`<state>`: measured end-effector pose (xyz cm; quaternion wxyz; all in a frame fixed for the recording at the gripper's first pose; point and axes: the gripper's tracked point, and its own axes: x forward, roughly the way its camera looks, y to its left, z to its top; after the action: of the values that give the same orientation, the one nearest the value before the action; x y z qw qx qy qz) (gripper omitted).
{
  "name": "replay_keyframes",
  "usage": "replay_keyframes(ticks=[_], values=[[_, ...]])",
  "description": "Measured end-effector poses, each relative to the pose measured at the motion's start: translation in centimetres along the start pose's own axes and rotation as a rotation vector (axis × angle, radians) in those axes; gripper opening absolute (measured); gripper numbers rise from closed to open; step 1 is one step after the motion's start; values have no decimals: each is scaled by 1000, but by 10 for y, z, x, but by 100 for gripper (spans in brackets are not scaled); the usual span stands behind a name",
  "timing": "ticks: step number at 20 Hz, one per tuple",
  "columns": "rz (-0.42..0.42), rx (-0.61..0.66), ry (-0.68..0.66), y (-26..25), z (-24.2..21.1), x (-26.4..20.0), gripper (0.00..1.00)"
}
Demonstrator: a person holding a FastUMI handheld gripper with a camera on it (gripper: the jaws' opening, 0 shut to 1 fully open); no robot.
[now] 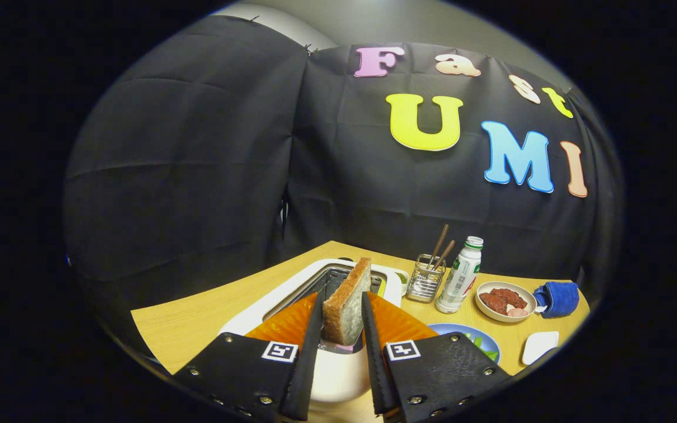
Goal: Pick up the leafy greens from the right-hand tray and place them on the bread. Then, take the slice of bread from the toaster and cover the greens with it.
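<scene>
My gripper (343, 306) is shut on a slice of bread (347, 299), which stands upright on edge between the two fingers, lifted above the white toaster (282, 291). The toaster's open slot (329, 279) lies just under and beyond the slice. To the right of the fingers, a blue plate (459, 332) holds leafy greens (482, 348), partly hidden by the right finger.
On the wooden table (197, 323) beyond the toaster stand a wire holder with chopsticks (426, 276) and a white bottle (461, 276). Further right sit a bowl of reddish food (504, 301), a blue cloth (559, 298) and a small white dish (539, 346).
</scene>
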<state>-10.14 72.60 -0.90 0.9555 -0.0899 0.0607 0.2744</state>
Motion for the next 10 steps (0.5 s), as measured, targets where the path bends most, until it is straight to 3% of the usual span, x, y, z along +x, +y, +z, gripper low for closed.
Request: replay_keyframes(ticks=[2, 3, 5, 10], values=[[0, 31, 1, 1, -7, 9, 19], [14, 37, -5, 1, -1, 6, 14], [23, 56, -8, -3, 3, 2, 9], [58, 84, -23, -4, 18, -8, 9]])
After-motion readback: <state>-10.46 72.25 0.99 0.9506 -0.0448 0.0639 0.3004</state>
